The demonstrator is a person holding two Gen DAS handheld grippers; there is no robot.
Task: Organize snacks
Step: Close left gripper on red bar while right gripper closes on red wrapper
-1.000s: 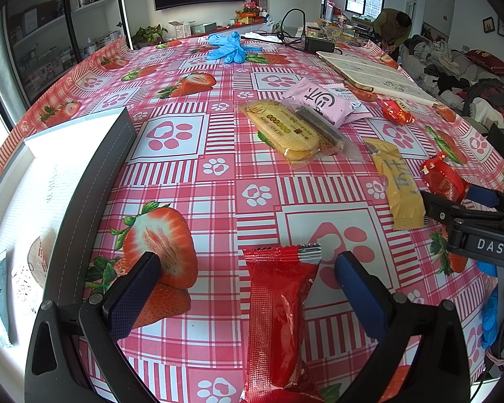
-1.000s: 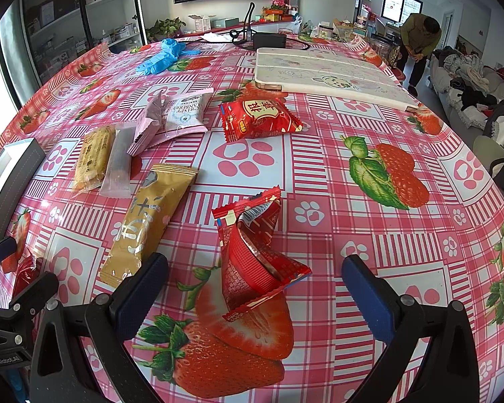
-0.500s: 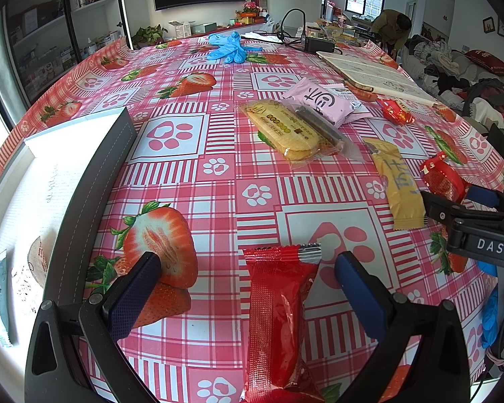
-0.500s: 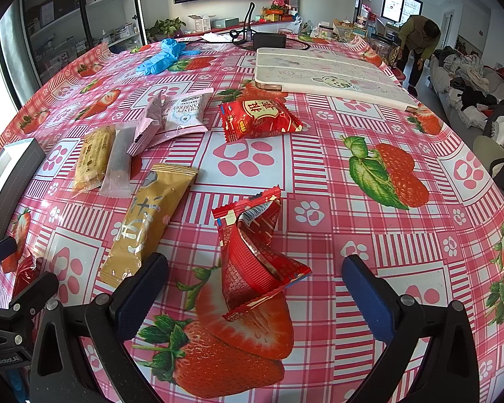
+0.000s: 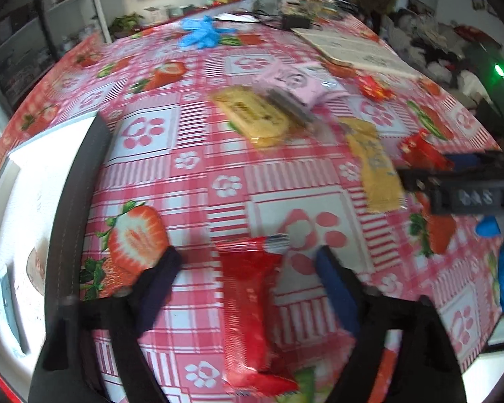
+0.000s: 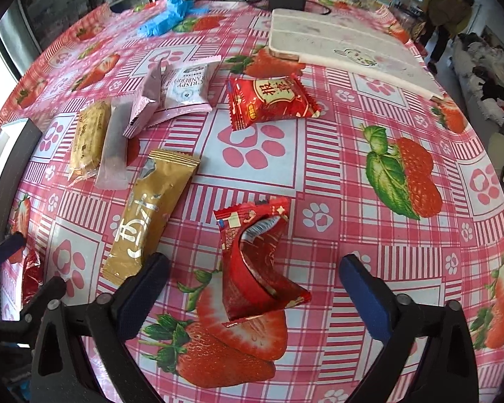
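Note:
Snack packets lie on a strawberry-print tablecloth. My left gripper (image 5: 248,262) is open, its fingers on either side of a long red packet (image 5: 248,305) without touching it. My right gripper (image 6: 252,268) is open around a crumpled red packet (image 6: 255,262) on the table. A gold packet (image 6: 151,211), a flat red packet (image 6: 272,100), a pink-and-white packet (image 6: 181,87) and a clear-wrapped biscuit pack (image 6: 90,134) lie beyond. The gold packet (image 5: 376,164) and biscuit pack (image 5: 252,117) also show in the left wrist view.
A white tray with a dark rim (image 5: 67,208) sits at the left. A pale board (image 6: 339,40), blue gloves (image 6: 168,16) and a black device (image 6: 285,0) lie at the far side. A person (image 6: 447,10) stands beyond the table.
The left wrist view has shifted and is blurred, and the red packet now sits a little lower and to the right between its fingers. The right gripper has moved closer over the crumpled packet.

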